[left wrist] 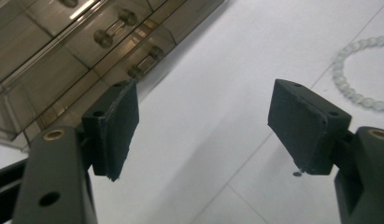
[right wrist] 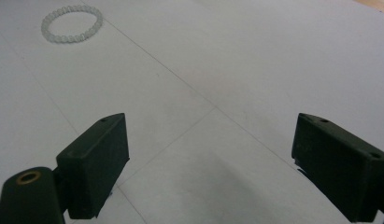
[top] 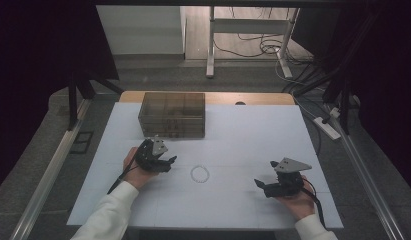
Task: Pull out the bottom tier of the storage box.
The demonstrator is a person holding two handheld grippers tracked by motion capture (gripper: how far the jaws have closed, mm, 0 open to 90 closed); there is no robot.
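In the high view the bead bracelet (top: 199, 174) is lying on the table (top: 253, 135) between the left gripper (top: 168, 162) and right gripper (top: 260, 185), both gaping empty, as each gripper view is confirming, touching nothing.

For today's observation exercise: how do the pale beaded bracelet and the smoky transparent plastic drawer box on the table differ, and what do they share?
The pale beaded bracelet is a small flat ring of whitish beads; the smoky transparent plastic drawer box is a tall, brown-tinted rectangular block. The bracelet lies in the open between the two grippers; the box stands farther back, near the white table's far edge. The bracelet is one loop; the box is divided into drawers. Both rest on the table, untouched, and both are see-through.
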